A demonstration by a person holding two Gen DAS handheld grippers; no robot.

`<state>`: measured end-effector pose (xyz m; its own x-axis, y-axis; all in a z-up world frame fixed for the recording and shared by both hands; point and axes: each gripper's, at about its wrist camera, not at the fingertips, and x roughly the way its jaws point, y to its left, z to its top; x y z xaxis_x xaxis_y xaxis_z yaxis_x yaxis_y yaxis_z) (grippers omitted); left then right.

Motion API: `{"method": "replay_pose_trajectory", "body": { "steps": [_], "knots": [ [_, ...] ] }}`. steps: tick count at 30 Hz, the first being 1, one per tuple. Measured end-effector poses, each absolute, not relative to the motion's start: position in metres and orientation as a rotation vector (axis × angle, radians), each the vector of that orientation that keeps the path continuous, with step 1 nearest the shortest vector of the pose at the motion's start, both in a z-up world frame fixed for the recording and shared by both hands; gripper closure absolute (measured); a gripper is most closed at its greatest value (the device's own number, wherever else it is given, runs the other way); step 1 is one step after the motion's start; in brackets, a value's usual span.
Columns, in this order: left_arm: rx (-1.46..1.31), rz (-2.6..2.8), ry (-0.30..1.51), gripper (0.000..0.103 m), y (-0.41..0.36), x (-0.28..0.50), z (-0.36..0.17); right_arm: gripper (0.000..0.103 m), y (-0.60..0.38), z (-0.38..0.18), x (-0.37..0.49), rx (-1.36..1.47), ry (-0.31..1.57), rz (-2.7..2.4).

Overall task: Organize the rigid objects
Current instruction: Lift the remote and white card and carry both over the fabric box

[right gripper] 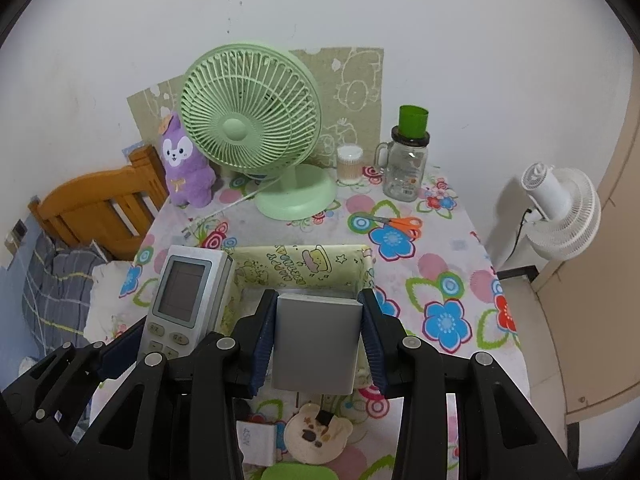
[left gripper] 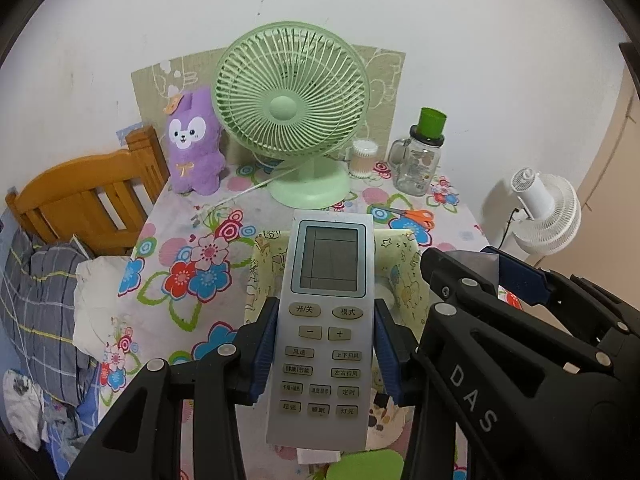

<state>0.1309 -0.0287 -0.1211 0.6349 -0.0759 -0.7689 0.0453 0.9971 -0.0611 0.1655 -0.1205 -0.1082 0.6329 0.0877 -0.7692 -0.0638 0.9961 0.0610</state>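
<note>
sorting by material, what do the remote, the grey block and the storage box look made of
Remote: hard plastic, matte silver-grey casing, rubbery-looking buttons, glossy screen window.
Grey block: smooth satin shell, brushed metal or plastic; the look leaves it open.
Storage box: soft printed fabric, judging by its rounded, slightly sagging walls.

Remote control (left gripper: 326, 330) buttons marked 开/关, 模式, −, +, right hand-held gripper (left gripper: 480, 276) arm lettered DAS

Home bedroom: wooden bed frame (left gripper: 84, 200), bedding (left gripper: 36, 292), plush toy (left gripper: 194, 142)
</note>
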Motion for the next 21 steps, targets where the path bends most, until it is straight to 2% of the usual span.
{"method": "replay_pose_trajectory", "body": {
  "steps": [21],
  "knots": [
    [-0.097, -0.020, 0.984, 0.057, -0.033, 0.192, -0.164, 0.060, -0.127, -0.157, 0.235, 0.023, 0.978, 0.127]
  ]
}}
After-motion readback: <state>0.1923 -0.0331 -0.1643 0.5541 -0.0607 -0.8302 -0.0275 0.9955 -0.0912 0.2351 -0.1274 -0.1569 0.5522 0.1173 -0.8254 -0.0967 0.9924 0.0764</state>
